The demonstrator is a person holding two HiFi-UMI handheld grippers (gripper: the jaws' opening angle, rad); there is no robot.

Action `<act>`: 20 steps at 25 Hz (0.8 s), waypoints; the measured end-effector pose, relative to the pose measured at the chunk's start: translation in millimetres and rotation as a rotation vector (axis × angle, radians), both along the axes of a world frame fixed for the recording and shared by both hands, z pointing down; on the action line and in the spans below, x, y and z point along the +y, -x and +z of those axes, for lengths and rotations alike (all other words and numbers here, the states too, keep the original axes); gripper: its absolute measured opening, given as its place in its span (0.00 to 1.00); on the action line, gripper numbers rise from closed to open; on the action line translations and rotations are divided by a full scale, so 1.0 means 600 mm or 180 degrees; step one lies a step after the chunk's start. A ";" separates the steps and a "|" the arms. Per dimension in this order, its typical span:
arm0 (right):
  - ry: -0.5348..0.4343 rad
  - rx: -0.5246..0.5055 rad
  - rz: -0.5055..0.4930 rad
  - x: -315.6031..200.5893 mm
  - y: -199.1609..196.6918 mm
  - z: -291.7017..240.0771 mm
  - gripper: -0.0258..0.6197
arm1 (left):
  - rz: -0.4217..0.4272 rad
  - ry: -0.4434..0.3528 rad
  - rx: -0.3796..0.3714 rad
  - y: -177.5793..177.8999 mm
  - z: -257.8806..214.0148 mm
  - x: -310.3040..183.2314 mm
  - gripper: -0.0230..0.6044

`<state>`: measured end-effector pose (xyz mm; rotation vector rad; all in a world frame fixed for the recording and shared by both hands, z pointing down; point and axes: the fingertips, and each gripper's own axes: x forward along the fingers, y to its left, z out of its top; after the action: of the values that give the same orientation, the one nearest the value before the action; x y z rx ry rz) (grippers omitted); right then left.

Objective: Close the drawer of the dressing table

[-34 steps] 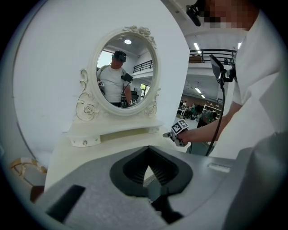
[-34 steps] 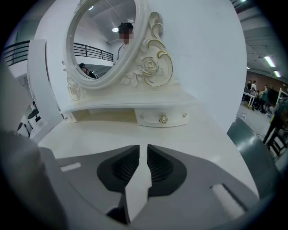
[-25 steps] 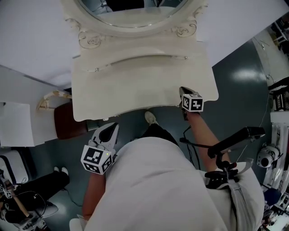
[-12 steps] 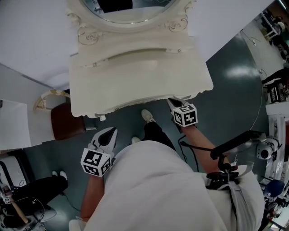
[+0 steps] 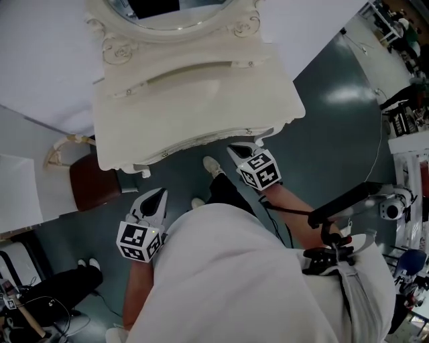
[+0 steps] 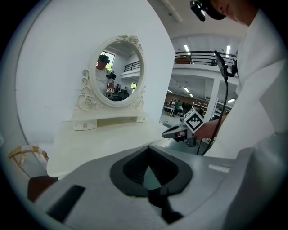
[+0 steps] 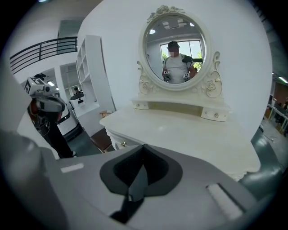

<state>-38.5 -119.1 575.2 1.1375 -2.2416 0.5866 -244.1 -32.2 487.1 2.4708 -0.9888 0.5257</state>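
The cream dressing table [image 5: 194, 100] with its oval mirror [image 5: 174, 13] stands at the top of the head view. Its drawer front with a small knob [image 7: 123, 144] shows under the tabletop's edge in the right gripper view and looks flush with the table. My right gripper [image 5: 233, 149] hangs just off the table's front right corner, shut and empty, touching nothing. Farther back at the lower left, my left gripper [image 5: 159, 193] is over the floor, also shut with nothing in it. Each gripper view shows the other gripper: the right gripper [image 6: 173, 132], the left gripper [image 7: 45, 101].
A brown stool [image 5: 94, 184] with a cream frame sits left of the table. My shoes [image 5: 213, 166] stand on the dark floor before it. Another person's dark legs [image 5: 47, 288] are at the lower left. Camera gear and cables [image 5: 392, 211] crowd the right.
My right gripper has come away from the table's front right edge, moving back and left and rolling. The left gripper has drawn back slightly. The table has shifted up in view.
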 end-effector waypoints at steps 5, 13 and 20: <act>-0.0002 -0.0021 -0.0065 0.025 0.013 -0.004 0.04 | 0.0018 0.0021 -0.0007 0.001 0.008 0.016 0.04; 0.0011 -0.0023 -0.0086 0.045 0.004 -0.004 0.04 | 0.0058 0.0050 0.0009 -0.018 0.019 0.027 0.04; -0.0018 -0.0008 -0.0097 0.043 -0.001 -0.011 0.03 | 0.0085 0.0052 0.0006 -0.028 0.017 0.024 0.04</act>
<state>-38.2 -93.5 568.3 1.1041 -2.2601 0.5701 -227.1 -17.9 497.4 2.4726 -0.9482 0.5380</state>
